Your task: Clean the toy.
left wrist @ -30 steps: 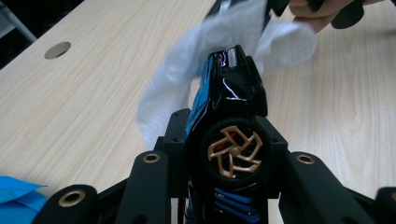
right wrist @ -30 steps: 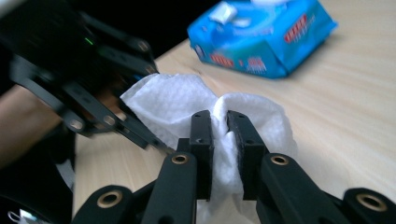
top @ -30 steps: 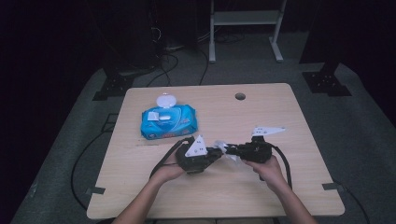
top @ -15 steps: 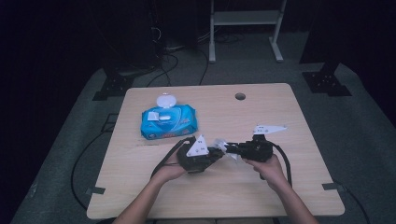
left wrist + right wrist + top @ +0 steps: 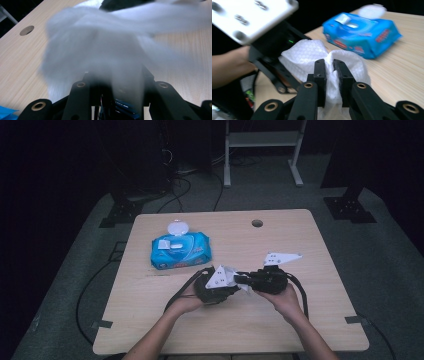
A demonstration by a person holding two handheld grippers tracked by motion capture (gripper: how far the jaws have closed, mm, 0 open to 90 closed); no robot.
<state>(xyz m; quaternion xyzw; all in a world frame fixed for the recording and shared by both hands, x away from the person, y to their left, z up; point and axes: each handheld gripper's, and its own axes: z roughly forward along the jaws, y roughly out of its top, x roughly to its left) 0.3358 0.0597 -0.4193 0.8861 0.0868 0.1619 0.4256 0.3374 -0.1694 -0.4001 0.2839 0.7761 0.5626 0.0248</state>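
A white, crinkled wet wipe (image 5: 312, 58) is stretched between the two grippers, above the middle of the desk (image 5: 310, 320) toward its near edge. The right hand-held gripper (image 5: 329, 67) has its two black jaws pinched tight on a fold of the wipe: in the right gripper view the cloth is squeezed into the narrow slot between the pads and billows out to either side of them and above. The left hand-held gripper (image 5: 216, 285) faces the right one from just beside it; in the high view their tips nearly meet, with the wipe (image 5: 239, 281) bunched in the small gap between them. In the left gripper view the wipe (image 5: 100, 47) hangs as a blurred white mass right in front of and over the jaws, hiding their pads; they stand only partly closed, and whether they press on the cloth cannot be told.

A blue plastic pack of wet wipes (image 5: 180, 251) lies flat on the desk well behind the left hand-held gripper, toward the far left corner, with its round white lid (image 5: 176, 227) flipped open toward the far edge.
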